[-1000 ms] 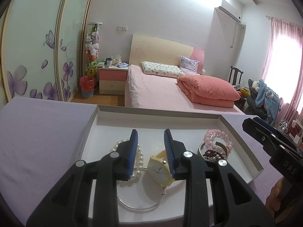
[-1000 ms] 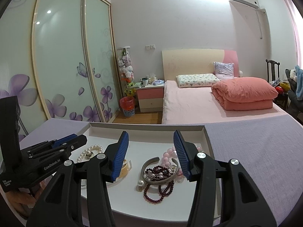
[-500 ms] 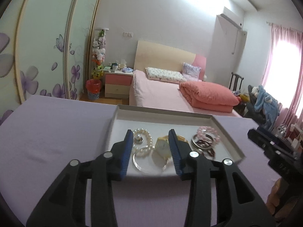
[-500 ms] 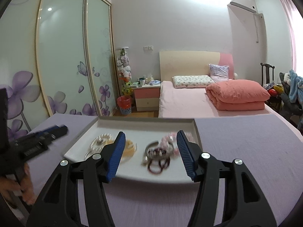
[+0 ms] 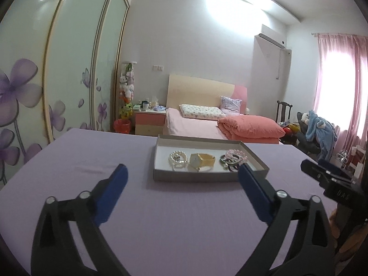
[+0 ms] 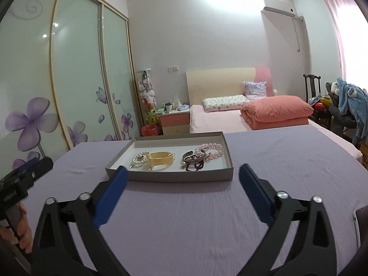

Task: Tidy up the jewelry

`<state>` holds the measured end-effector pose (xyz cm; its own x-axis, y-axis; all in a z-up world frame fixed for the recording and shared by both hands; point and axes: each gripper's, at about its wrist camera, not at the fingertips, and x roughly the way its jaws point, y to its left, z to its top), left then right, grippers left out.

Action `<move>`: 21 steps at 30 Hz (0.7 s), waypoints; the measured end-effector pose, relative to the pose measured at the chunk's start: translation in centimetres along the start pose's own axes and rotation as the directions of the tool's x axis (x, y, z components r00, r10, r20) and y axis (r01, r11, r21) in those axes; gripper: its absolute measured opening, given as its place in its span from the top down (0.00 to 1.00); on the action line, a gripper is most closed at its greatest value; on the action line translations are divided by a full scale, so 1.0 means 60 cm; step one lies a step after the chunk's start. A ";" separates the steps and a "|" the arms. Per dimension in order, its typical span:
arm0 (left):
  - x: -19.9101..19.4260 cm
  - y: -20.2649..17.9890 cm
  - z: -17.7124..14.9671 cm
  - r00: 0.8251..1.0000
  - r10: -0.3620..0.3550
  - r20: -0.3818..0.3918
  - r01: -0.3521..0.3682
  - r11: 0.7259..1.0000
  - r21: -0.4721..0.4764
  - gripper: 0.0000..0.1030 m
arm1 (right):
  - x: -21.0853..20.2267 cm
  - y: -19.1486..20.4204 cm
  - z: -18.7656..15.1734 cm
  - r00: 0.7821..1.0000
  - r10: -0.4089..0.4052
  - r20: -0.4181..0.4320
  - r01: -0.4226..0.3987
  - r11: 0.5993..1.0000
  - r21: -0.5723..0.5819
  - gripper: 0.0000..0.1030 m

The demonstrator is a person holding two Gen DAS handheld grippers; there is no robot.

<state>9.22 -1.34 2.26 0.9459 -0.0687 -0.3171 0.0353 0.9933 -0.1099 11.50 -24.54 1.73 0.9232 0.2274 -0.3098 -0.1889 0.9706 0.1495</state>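
Observation:
A shallow grey box [image 5: 197, 176] [image 6: 174, 177] with a white floor rests on the purple tablecloth [image 5: 184, 218]. Inside lie a pearl bracelet [image 5: 177, 157] [image 6: 139, 157], a yellow-strapped watch [image 5: 202, 159] [image 6: 162, 157], and a heap of pink beads, a metal cuff and dark red beads [image 5: 232, 158] [image 6: 200, 156]. My left gripper [image 5: 181, 172] and my right gripper [image 6: 182, 172] hang well short of the box, jaws opening wide, nothing between them. Each gripper shows at the edge of the other's view, held by a hand [image 6: 23, 237].
Purple cloth [image 6: 276, 161] stretches all around the box. Behind the table stand a pink bed [image 5: 207, 126], a nightstand [image 5: 149, 119], a red bin [image 5: 122, 126], sliding wardrobe doors with purple flowers [image 6: 69, 80], and a chair piled with clothes [image 6: 345, 105].
Both grippers pulled back from over the box toward the near side of the table. Their jaws spread from partly closed to wide apart. The jewelry stays in the box.

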 end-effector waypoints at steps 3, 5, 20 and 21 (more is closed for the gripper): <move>-0.016 -0.003 -0.017 1.000 0.006 -0.003 -0.006 1.000 0.000 0.04 | -0.015 0.009 -0.010 1.000 -0.007 0.009 0.007 1.000 -0.008 0.02; -0.024 -0.001 -0.027 1.000 0.012 -0.013 -0.012 1.000 -0.011 0.04 | -0.021 0.012 -0.019 1.000 -0.015 0.010 0.015 1.000 -0.017 0.02; -0.044 0.014 -0.063 0.997 0.071 -0.025 -0.071 0.997 0.000 0.04 | -0.045 0.016 -0.078 0.999 -0.030 0.019 0.031 0.999 -0.034 0.02; -0.043 0.014 -0.063 0.997 0.069 -0.028 -0.069 0.998 0.001 0.04 | -0.046 0.018 -0.077 0.999 -0.030 0.021 0.031 0.999 -0.039 0.02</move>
<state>5.59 -0.65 -0.58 0.9366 -0.0028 -0.3505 -0.0296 0.9958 -0.0870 7.23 -23.75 -1.59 0.9353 0.1963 -0.2943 -0.1733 0.9795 0.1026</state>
